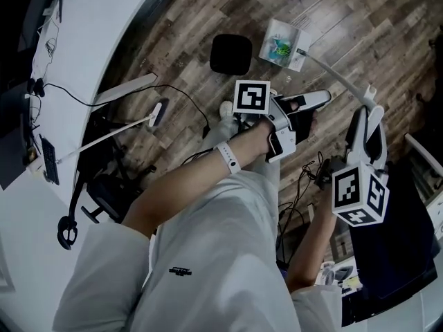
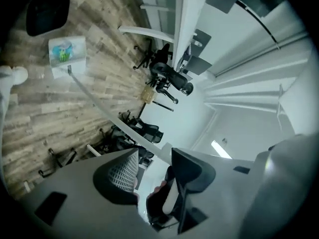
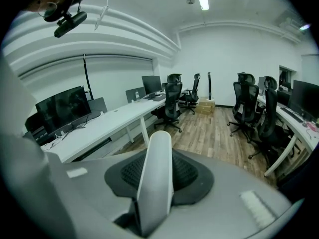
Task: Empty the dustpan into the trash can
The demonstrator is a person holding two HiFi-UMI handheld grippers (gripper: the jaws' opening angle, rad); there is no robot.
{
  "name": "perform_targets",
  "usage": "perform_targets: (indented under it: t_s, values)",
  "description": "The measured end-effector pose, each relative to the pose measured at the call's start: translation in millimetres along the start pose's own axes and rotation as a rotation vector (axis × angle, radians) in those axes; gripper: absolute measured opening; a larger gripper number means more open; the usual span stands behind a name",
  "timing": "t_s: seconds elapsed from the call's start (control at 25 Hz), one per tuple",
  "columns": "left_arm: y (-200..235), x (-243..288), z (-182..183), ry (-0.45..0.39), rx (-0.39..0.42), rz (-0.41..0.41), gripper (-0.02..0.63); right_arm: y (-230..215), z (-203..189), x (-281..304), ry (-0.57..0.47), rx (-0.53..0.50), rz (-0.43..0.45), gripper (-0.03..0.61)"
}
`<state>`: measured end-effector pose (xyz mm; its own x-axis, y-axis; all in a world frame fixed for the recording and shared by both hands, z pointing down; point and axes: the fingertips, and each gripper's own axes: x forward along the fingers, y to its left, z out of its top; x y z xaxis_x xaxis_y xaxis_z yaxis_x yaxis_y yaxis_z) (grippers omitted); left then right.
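A pale dustpan (image 1: 282, 44) with coloured scraps in it rests on the wood floor, next to a round black trash can (image 1: 230, 53). Its long white handle (image 1: 339, 76) runs back to my right gripper (image 1: 367, 133), which is shut on the upper end. In the right gripper view the handle (image 3: 157, 178) stands upright between the pads. My left gripper (image 1: 308, 109) is open, beside the handle's middle. In the left gripper view the dustpan (image 2: 67, 54) and trash can (image 2: 47, 11) lie far ahead. There the handle (image 2: 99, 108) passes beyond the spread jaws of that gripper (image 2: 154, 153), touching neither pad.
A white desk (image 1: 90, 40) with cables (image 1: 138, 95) runs along the left. A white-handled broom (image 1: 114, 133) lies on the floor below it. The person's shoe (image 1: 226, 109) is near the trash can. Office chairs (image 3: 246, 103) and a desk with monitors (image 3: 65, 111) fill the room ahead.
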<state>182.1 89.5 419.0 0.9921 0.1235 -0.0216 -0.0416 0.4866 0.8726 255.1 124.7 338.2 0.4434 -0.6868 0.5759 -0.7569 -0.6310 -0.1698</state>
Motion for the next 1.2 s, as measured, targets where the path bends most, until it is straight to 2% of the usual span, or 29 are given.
perform_targets:
  t_s: [0.24,0.6,0.92,1.04,1.2]
  values:
    - [31.9,51.2,5.6,0.01,-0.146,-0.006,0.242,-7.5,4.5,-4.1,-0.021,0.009,-0.007,0.127]
    - [40.8,86.1,0.2,0.04,-0.286,-0.013,0.244,3.9,8.0,-30.8,-0.046,0.012,-0.025,0.127]
    - [41.7,86.8,-16.6,0.072,-0.399,-0.018,0.172,5.8,3.6,-51.7,-0.078,0.003,-0.039,0.127]
    - [35.9,86.2,-18.0,0.077,-0.415,-0.025,0.161,10.0,6.7,-56.0,-0.099,-0.024,-0.035,0.127]
    - [24.8,84.4,-18.0,0.079,-0.396,-0.036,0.156,16.1,10.9,-62.1,-0.128,-0.042,-0.025,0.127]
